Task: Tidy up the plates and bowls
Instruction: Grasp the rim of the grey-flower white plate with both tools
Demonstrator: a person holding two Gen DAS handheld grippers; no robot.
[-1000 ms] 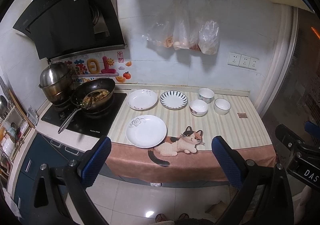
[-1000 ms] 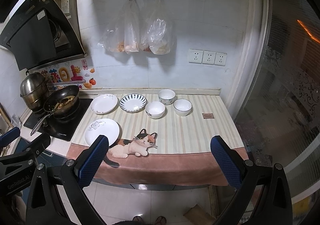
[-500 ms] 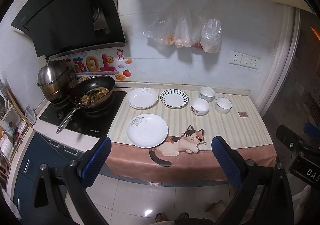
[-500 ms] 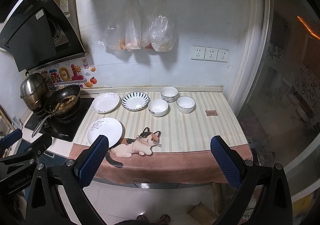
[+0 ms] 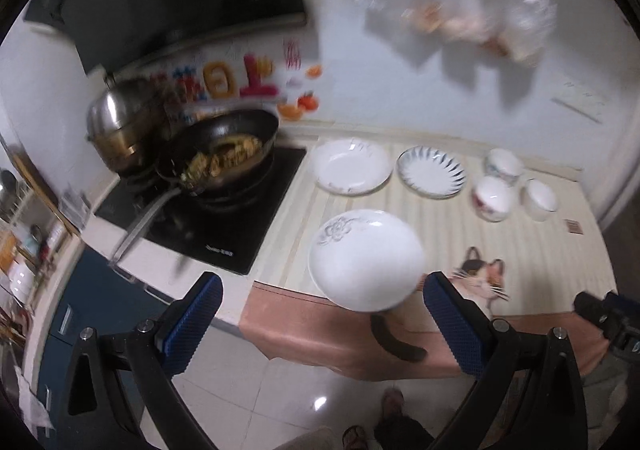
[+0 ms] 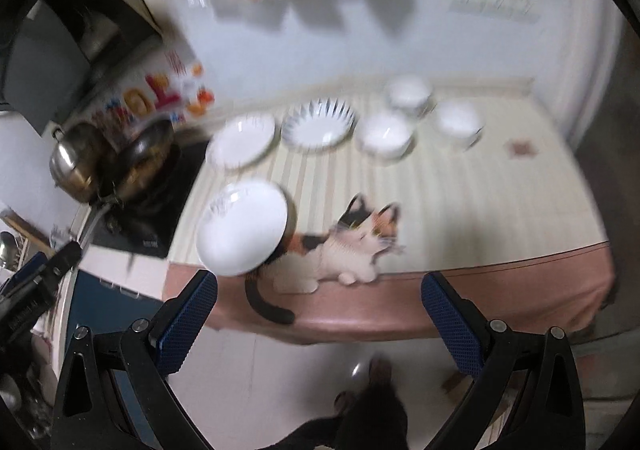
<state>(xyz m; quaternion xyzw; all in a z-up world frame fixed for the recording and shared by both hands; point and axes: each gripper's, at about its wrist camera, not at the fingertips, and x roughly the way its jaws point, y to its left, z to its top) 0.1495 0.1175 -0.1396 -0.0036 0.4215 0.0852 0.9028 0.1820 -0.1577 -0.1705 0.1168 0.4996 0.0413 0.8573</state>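
Breakage is the risk: both the left gripper [image 5: 322, 314] and right gripper [image 6: 319, 316] hang spread wide and empty at lower frame, while the nearest plate [image 5: 366, 259] overhangs the counter edge [image 5: 280, 300] mid-frame, easily nudged off.

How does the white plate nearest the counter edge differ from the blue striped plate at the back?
The near white plate is plain white with a grey flower on one rim; the blue striped plate has dark rays all round. The near white plate looks larger and sits alone at the front, while the blue striped plate sits in the back row. Both lie flat and empty.
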